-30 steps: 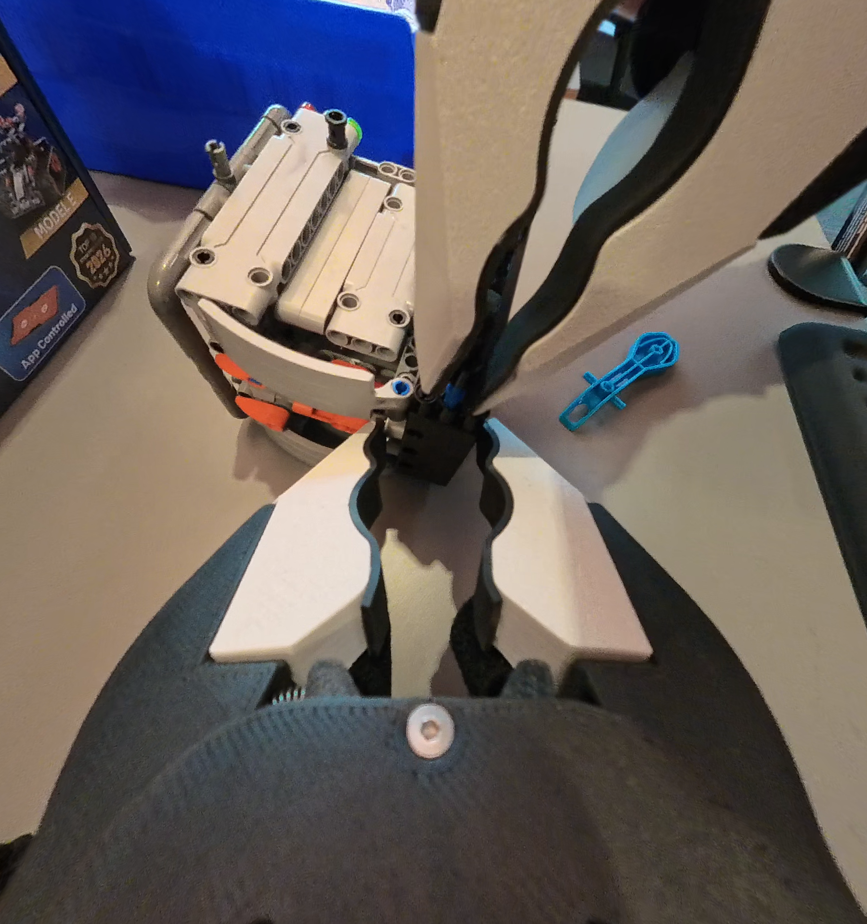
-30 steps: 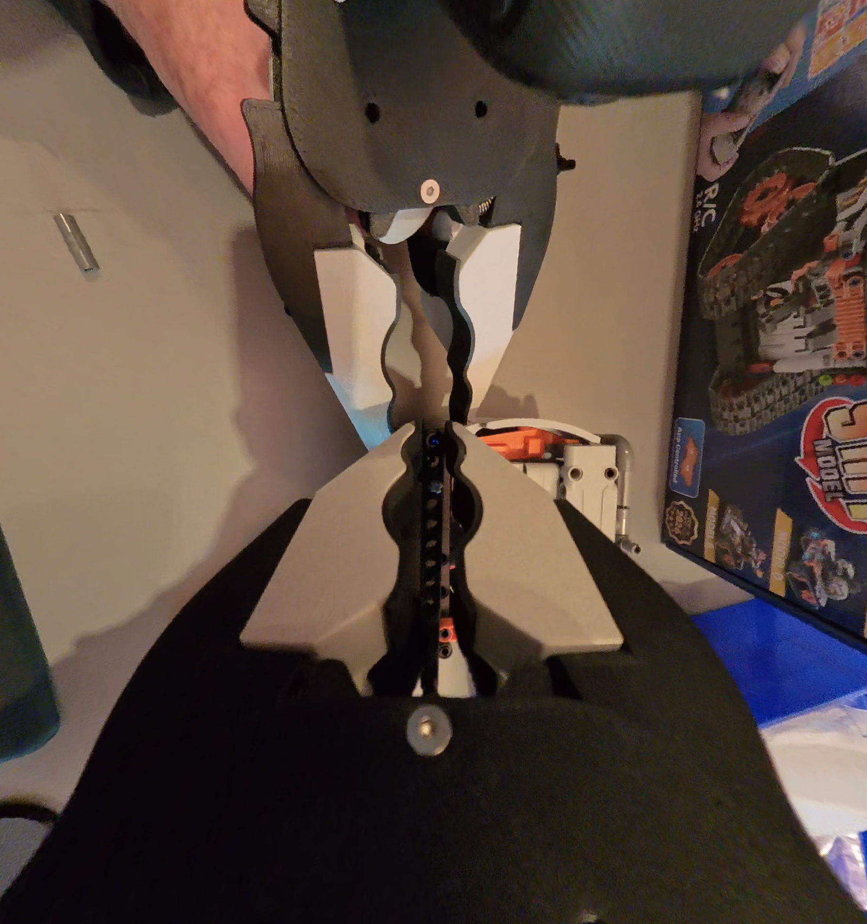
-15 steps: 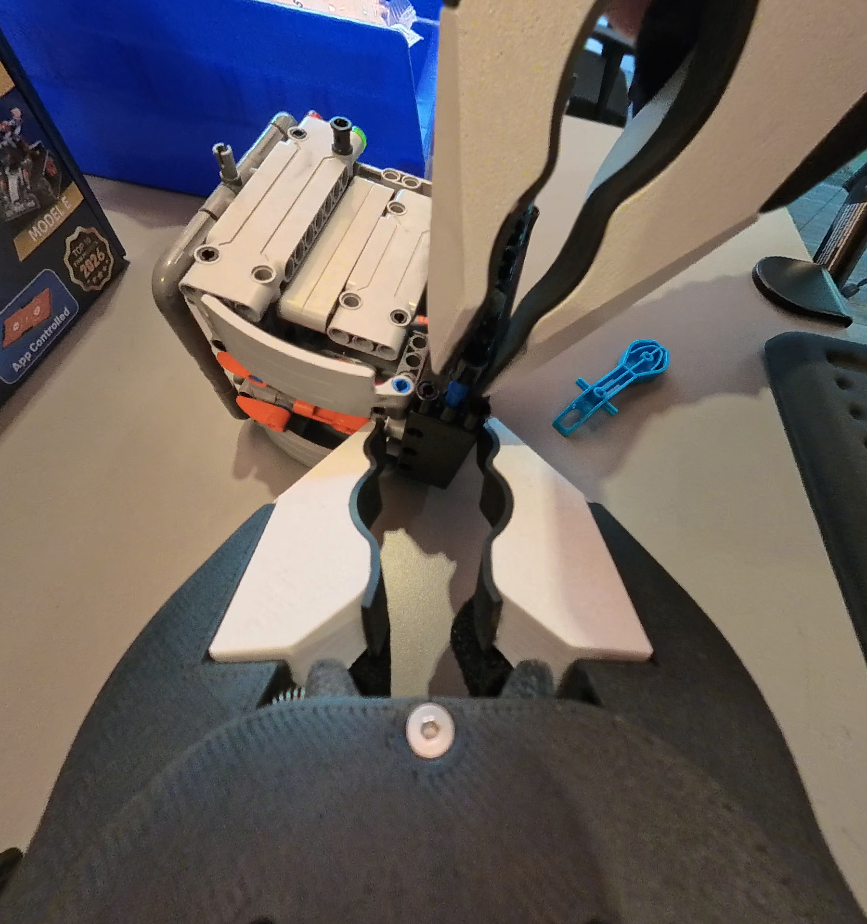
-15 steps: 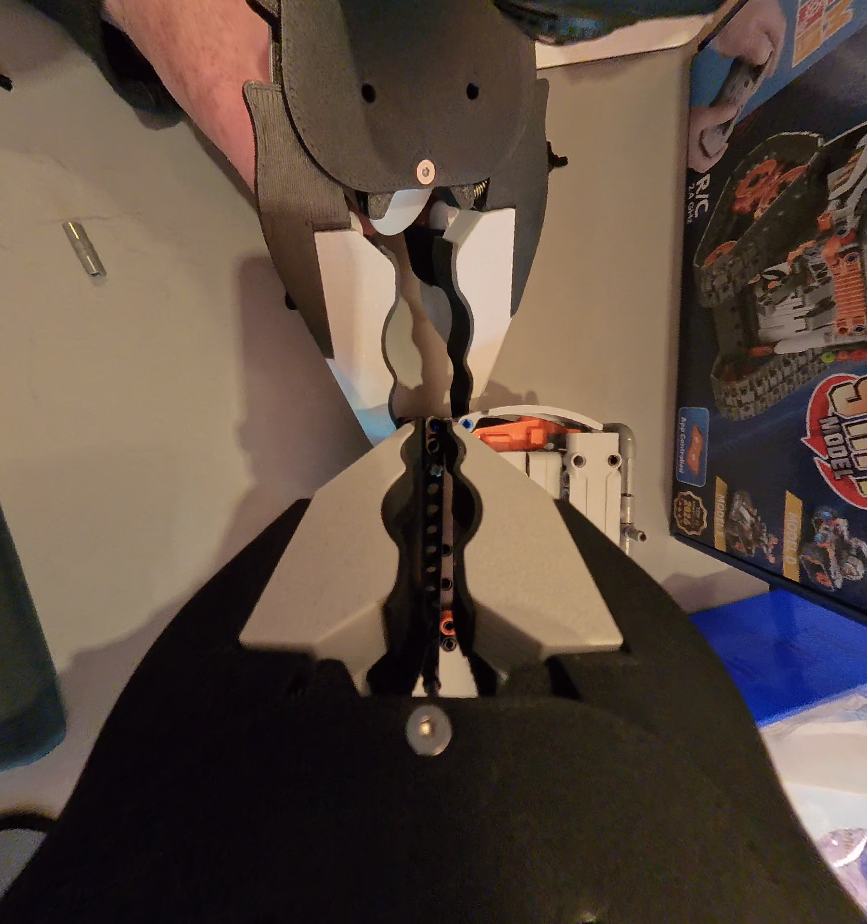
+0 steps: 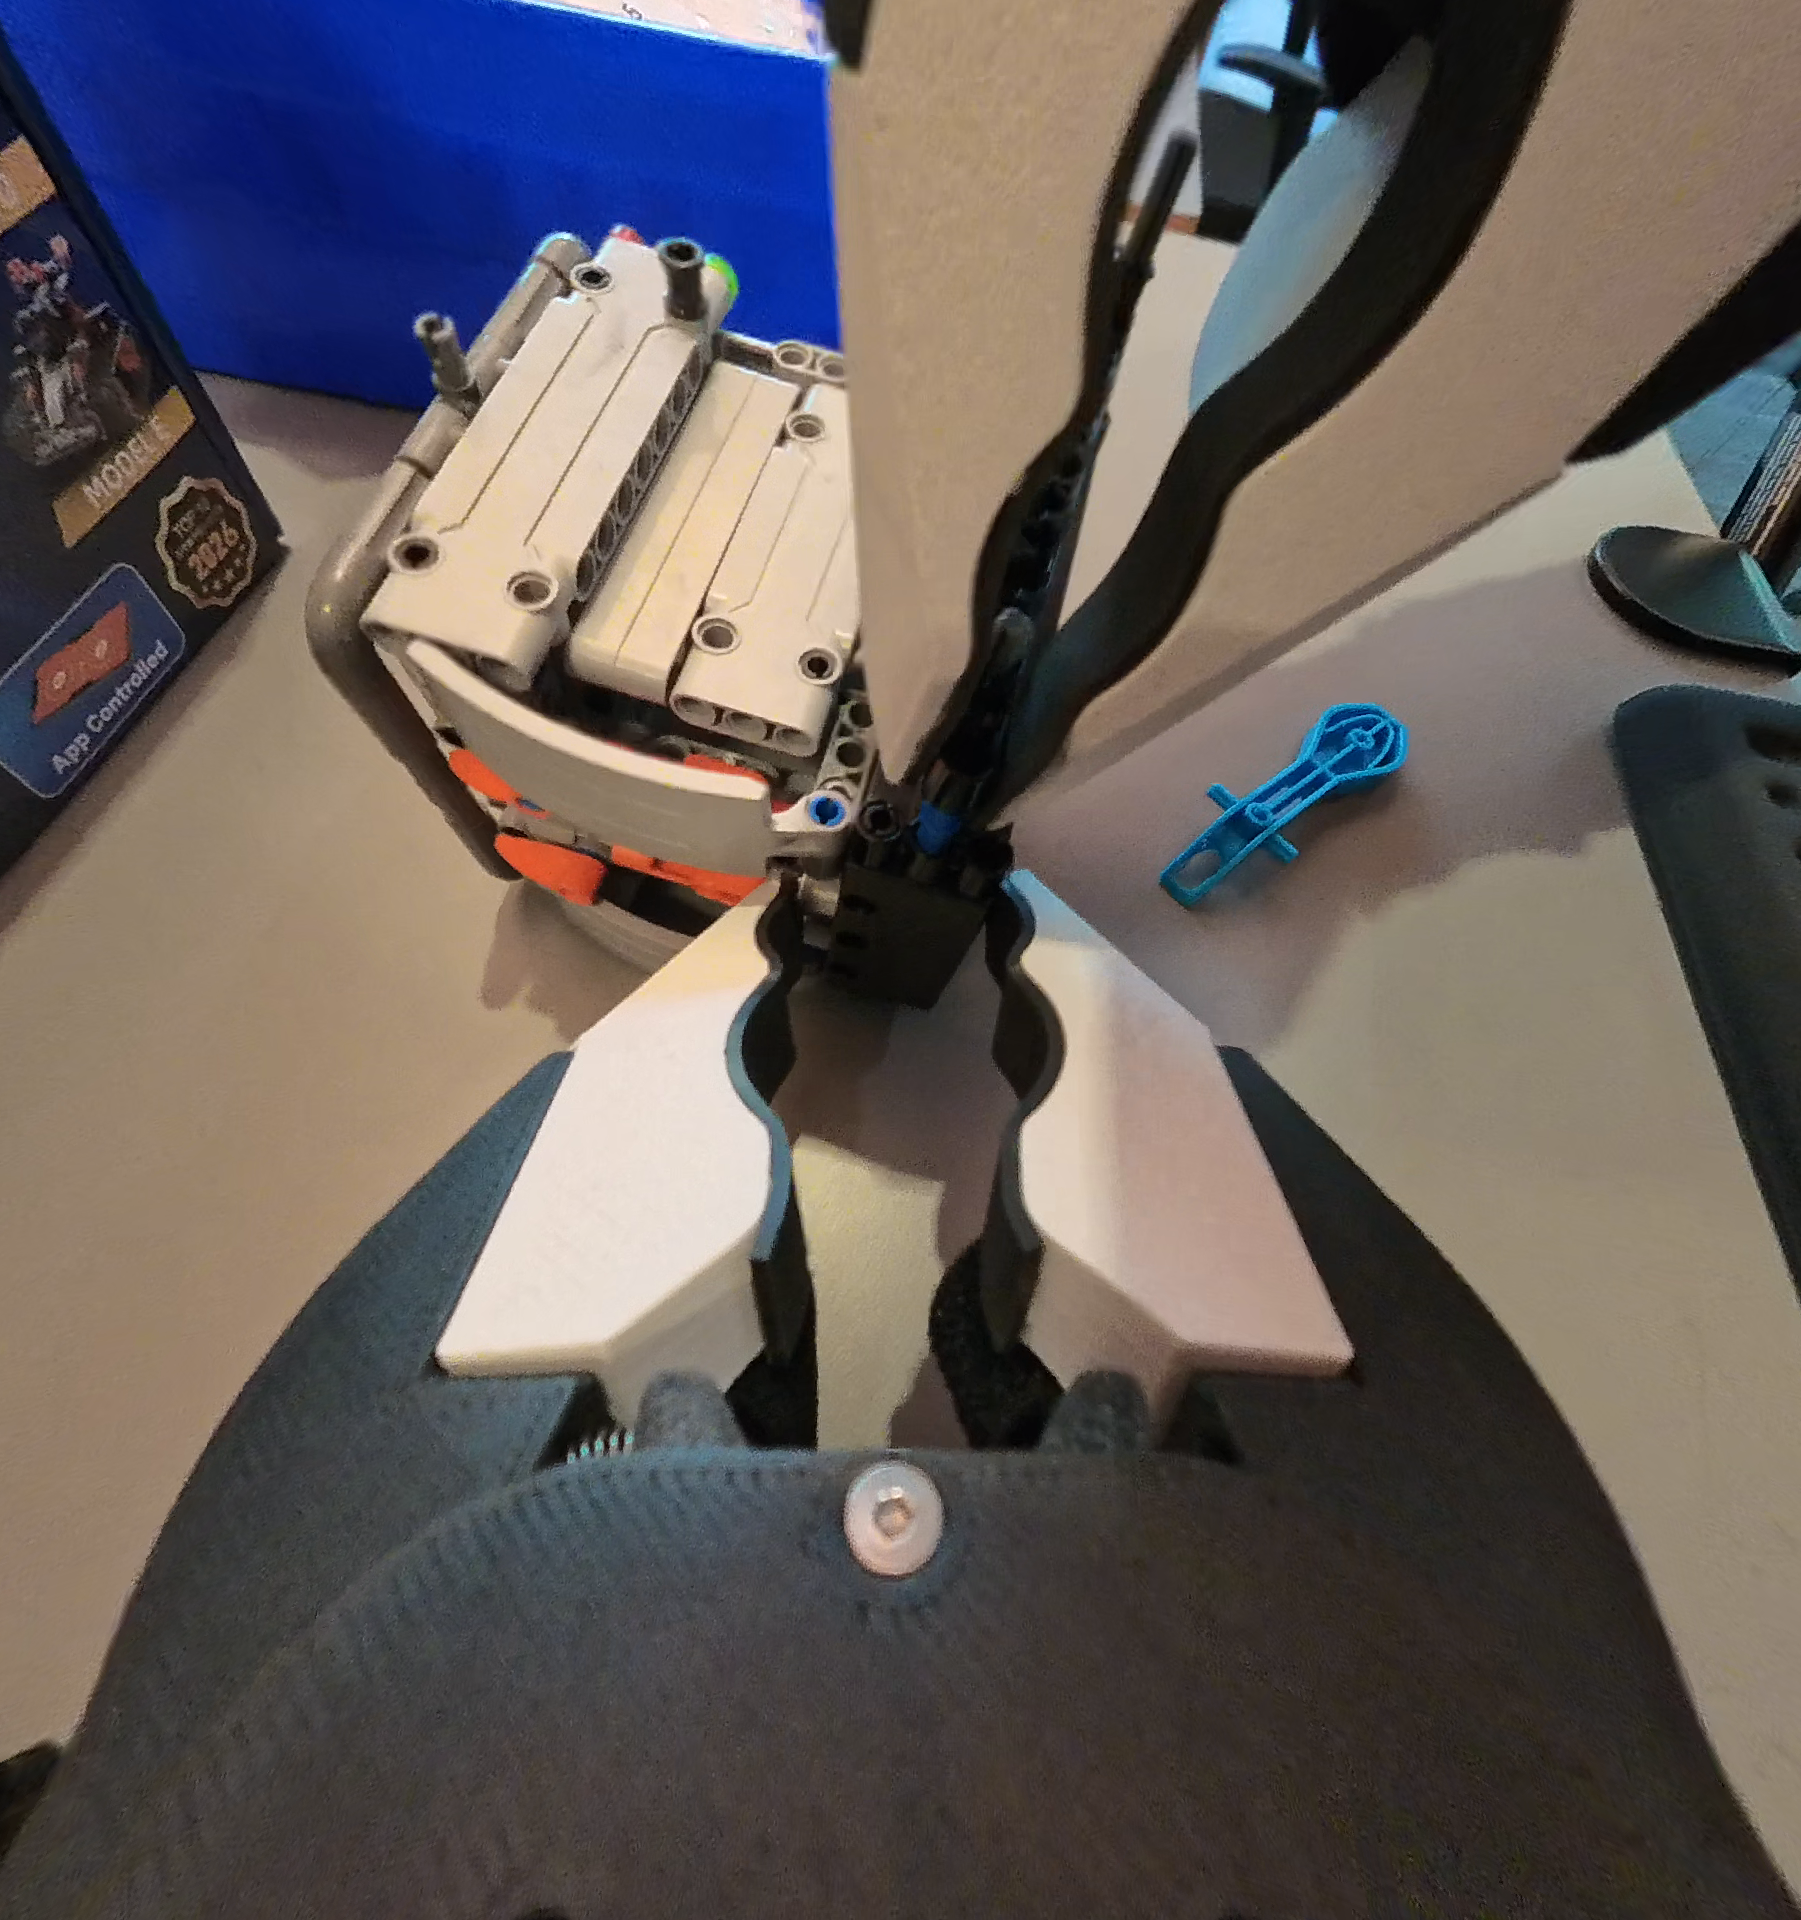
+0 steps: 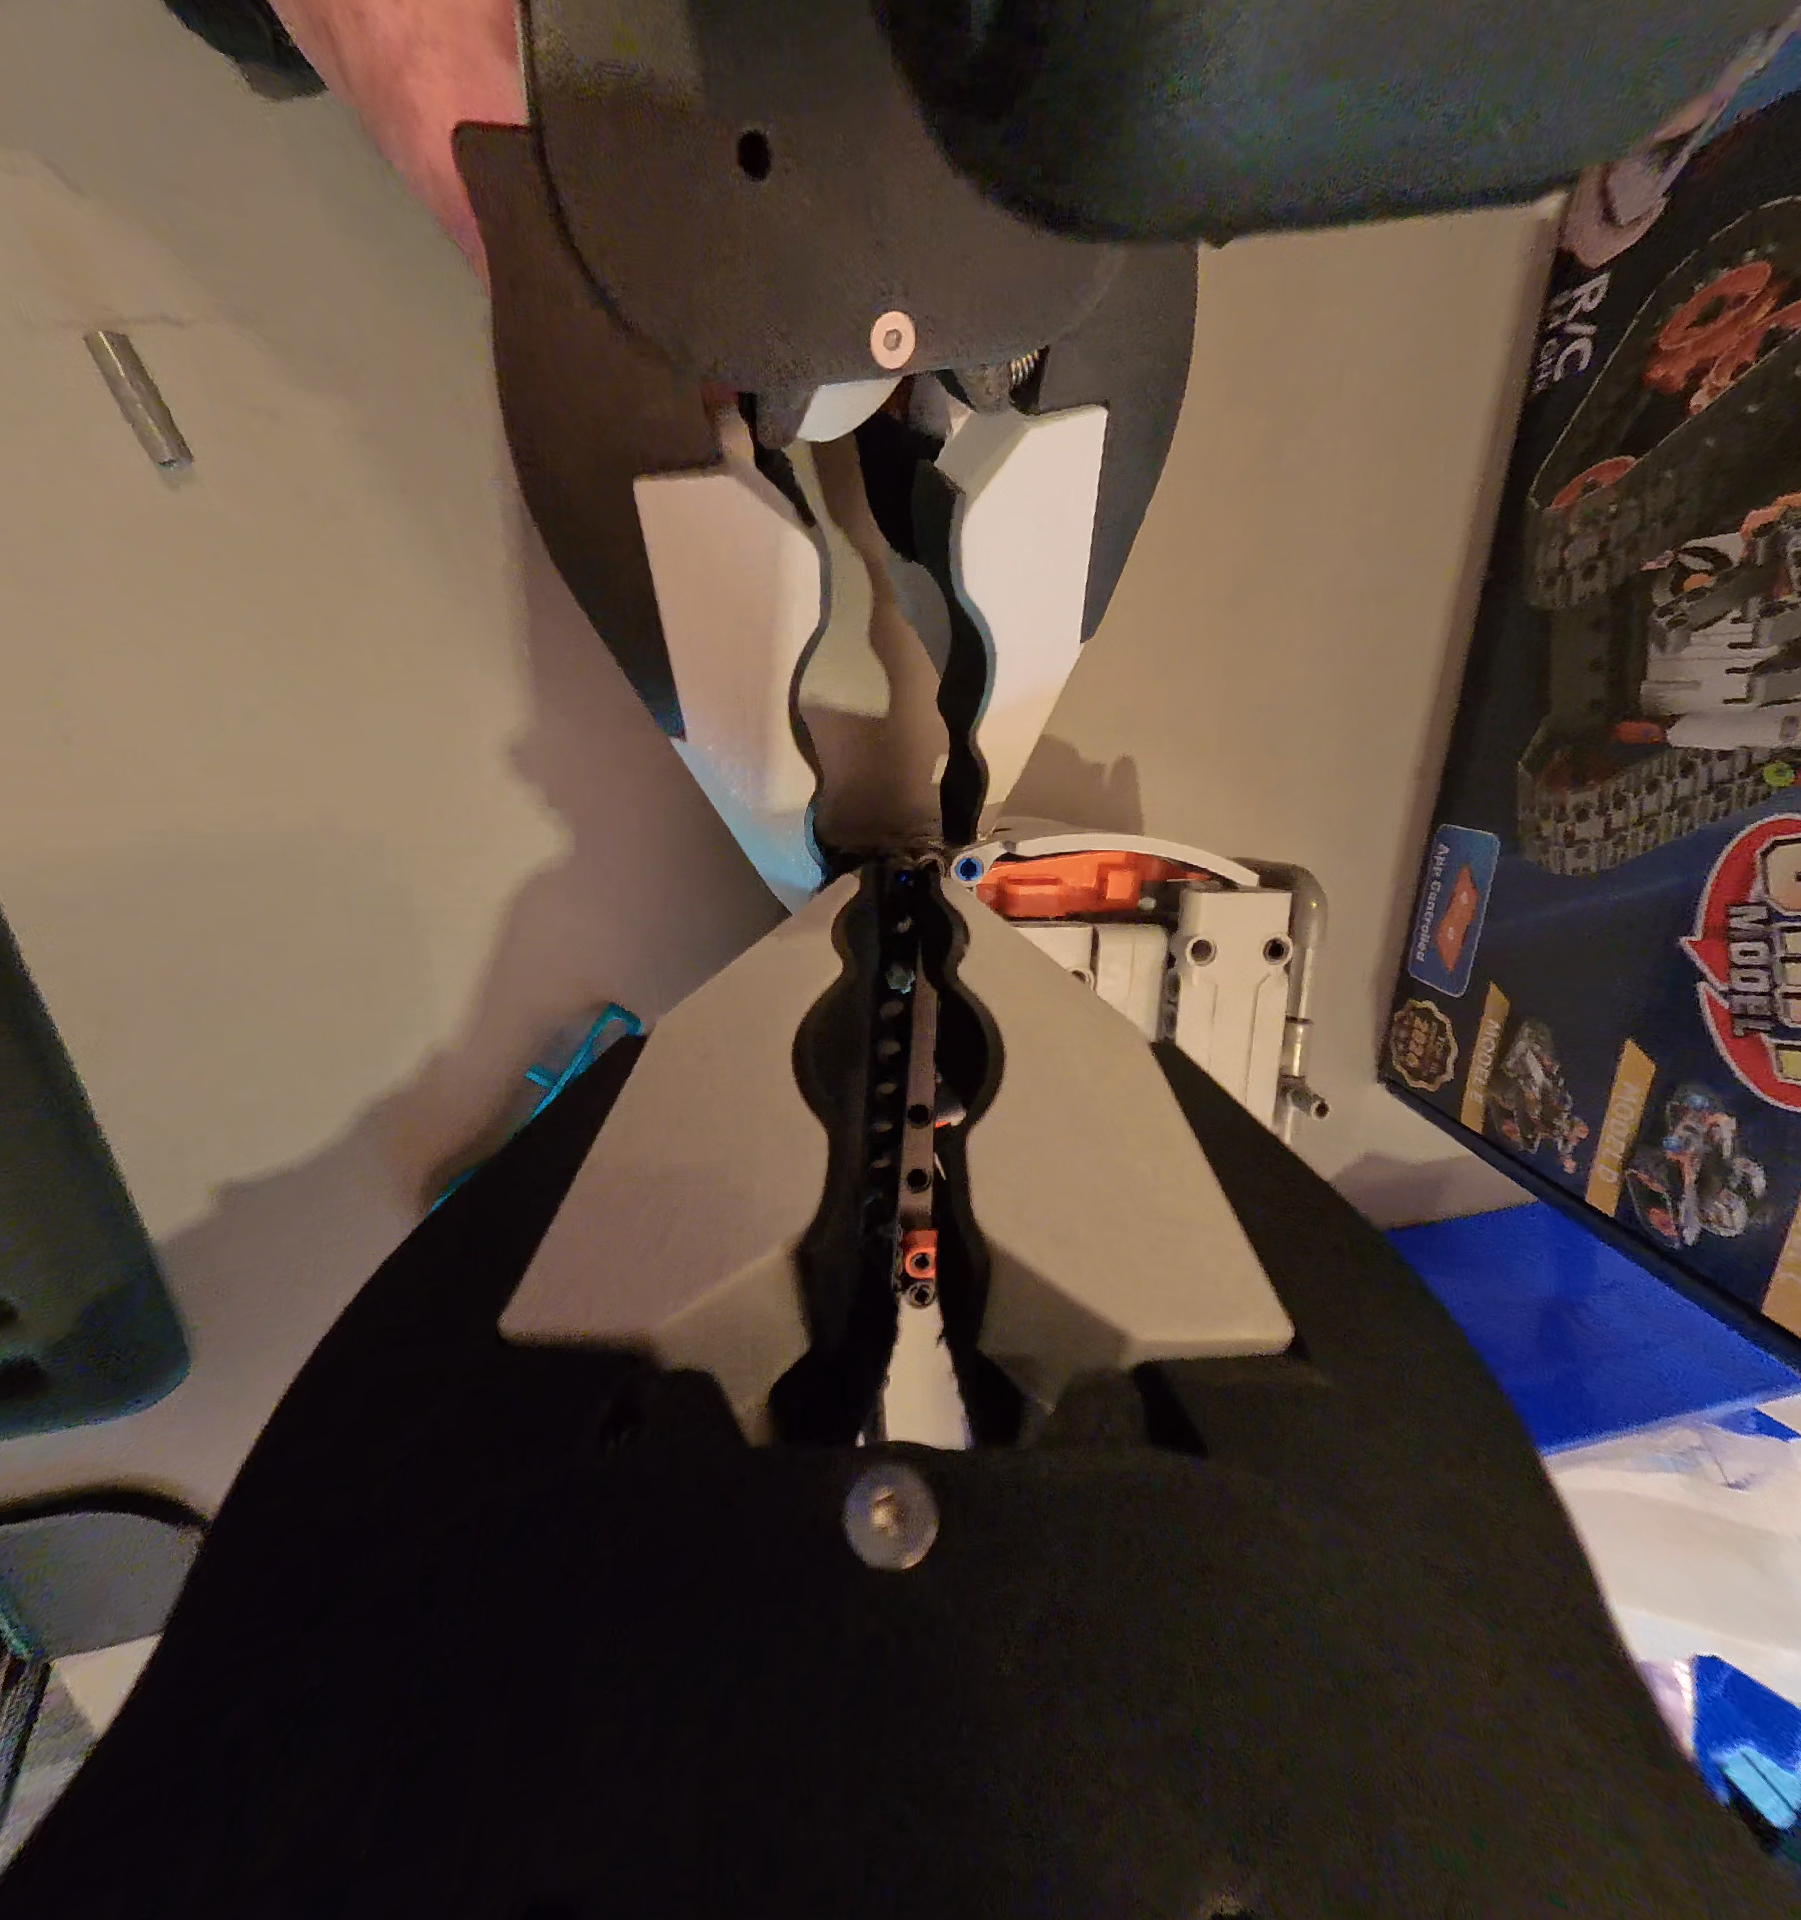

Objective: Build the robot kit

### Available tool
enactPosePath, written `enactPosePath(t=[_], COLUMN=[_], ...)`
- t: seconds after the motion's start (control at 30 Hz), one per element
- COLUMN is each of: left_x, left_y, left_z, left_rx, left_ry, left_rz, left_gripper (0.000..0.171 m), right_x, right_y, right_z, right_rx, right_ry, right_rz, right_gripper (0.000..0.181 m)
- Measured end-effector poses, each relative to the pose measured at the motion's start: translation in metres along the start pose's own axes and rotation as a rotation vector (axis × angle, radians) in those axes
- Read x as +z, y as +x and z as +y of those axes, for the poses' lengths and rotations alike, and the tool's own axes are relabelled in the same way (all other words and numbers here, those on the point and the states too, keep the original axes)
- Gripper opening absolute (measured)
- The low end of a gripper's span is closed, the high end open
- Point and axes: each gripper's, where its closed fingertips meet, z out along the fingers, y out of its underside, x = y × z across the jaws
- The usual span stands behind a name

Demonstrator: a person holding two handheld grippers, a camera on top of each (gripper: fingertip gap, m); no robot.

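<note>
Two tools met mid-frame: our right tool (image 6: 901, 883) pinched the stiff, light black beam (image 6: 911, 1101); our left tool (image 5: 891, 914) gripped the block model's (image 5: 615, 582) black corner on the tabletop (image 5: 200, 1039).

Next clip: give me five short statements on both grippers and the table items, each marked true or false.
1. The right gripper is shut on a black holed beam. True.
2. The left gripper grips the blue tool. False: its fingertips flank the black block; the tool lies apart.
3. The brick model is mostly green. False: grey-white with orange.
4. A printed box stands beside the model. True.
5. A metal pin lies on the table. True.
</note>
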Motion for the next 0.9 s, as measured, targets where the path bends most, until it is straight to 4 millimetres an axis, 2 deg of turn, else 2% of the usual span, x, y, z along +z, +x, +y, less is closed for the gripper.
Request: enactPosePath(t=[0.43, 0.9], left_x=[0.0022, 0.0018], left_y=[0.0022, 0.0019], left_z=[0.0019, 0.0005], left_rx=[0.042, 0.02], left_ry=[-0.02, 0.001], left_rz=[-0.014, 0.002], left_gripper=[0.033, 0.034], right_x=[0.0005, -0.0013], right_y=[-0.0068, -0.0043], right_z=[0.0042, 0.0036], right_rx=[0.087, 0.1], right_ry=[-0.005, 0.011], right_rz=[-0.241, -0.175], right_gripper=[0.004, 0.004])
